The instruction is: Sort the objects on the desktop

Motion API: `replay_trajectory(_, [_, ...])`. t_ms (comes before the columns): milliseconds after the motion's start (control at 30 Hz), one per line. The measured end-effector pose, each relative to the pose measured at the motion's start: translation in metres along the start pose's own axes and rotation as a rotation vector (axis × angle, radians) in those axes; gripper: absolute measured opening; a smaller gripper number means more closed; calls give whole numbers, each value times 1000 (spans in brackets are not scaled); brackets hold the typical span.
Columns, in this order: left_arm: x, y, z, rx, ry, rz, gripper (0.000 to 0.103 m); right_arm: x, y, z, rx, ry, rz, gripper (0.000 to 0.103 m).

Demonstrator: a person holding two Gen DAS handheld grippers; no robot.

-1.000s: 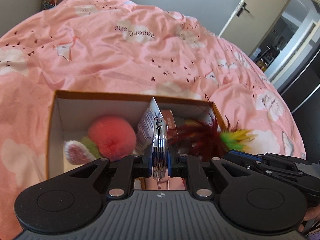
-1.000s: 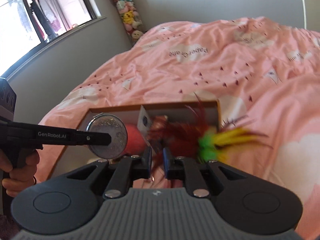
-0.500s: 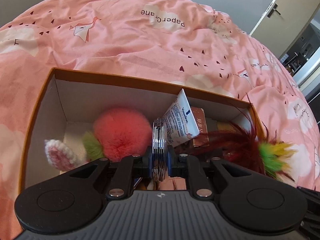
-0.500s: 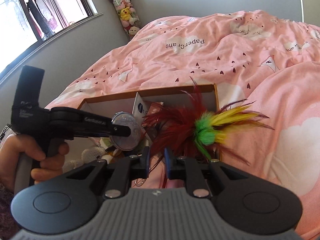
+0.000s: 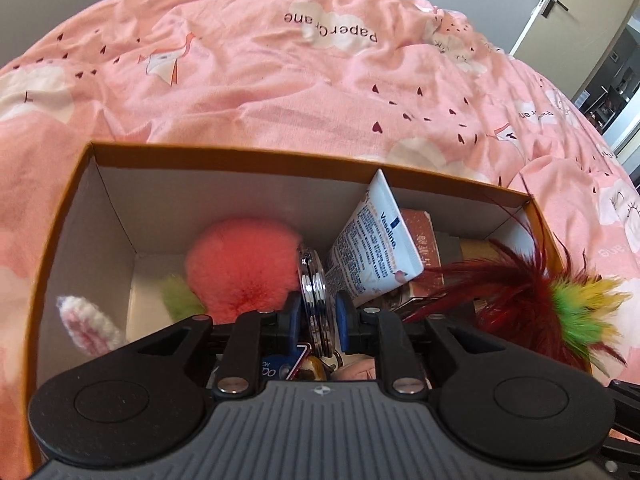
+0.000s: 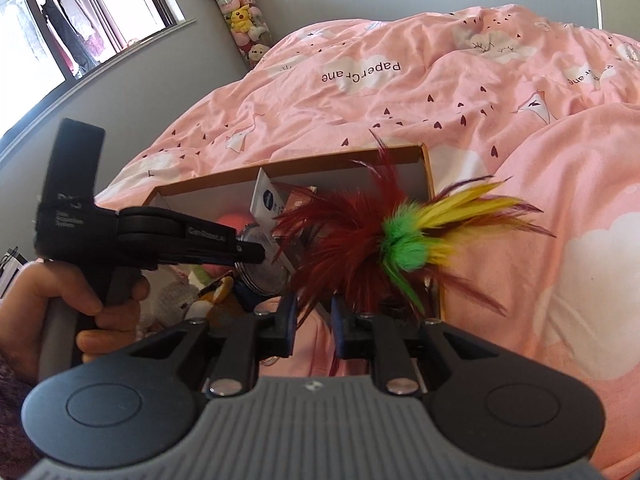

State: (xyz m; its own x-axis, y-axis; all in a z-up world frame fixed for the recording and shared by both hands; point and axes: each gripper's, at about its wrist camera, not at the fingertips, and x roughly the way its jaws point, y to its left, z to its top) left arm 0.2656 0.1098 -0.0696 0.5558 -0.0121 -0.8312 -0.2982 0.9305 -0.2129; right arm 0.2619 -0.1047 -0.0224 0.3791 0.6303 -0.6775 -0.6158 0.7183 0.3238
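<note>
Fingers of the left gripper (image 5: 319, 312) are clamped edge-on around a round silver compact (image 5: 316, 300), which a second ago hung above the box (image 5: 248, 156) rim and is now down among the contents, so the drop looks close. Just left of those fingers sits a red pompom (image 5: 244, 260); further left, a pink-and-white knitted ear (image 5: 86, 320). Just right of them a white tube (image 5: 376, 248) leans on the far wall, with a brown packet (image 5: 422, 236) behind it.

The right gripper (image 6: 314, 316) has drawn back over the same second; its fingers pinch the stem of a feather toy (image 6: 400, 240), whose plume fans up and right of them over the box's right end. Left of them the left gripper (image 6: 256, 250) holds the compact low in the box. By judgement, both things only need releasing.

Beyond the box lies a rumpled pink duvet (image 5: 280, 80) printed with clouds, soft footing for cardboard. Further off are a door (image 5: 576, 8), a window (image 6: 80, 20) and a column of plush toys (image 6: 240, 8).
</note>
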Motion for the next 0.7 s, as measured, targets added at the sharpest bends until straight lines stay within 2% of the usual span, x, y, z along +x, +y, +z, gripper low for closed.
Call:
replay_trajectory(67, [-6, 0, 0, 7, -12, -5, 25, 0, 0, -1, -1, 2, -6, 25])
replay_trajectory(333, [-44, -5, -11, 43, -76, -13, 32, -11, 8, -2, -24, -18, -28, 27])
replay_trajectory(433, [-66, -10, -20, 81, -127, -19, 38, -18, 15, -3, -41, -39, -39, 33])
replay_trajectory(533, [-90, -18, -31, 122, -196, -15, 53, -26, 25, -4, -56, -66, -55, 35])
replay_trajectory(700, [-121, -30, -52, 178, -302, 24, 59, -42, 46, -14, -94, -152, -111, 44])
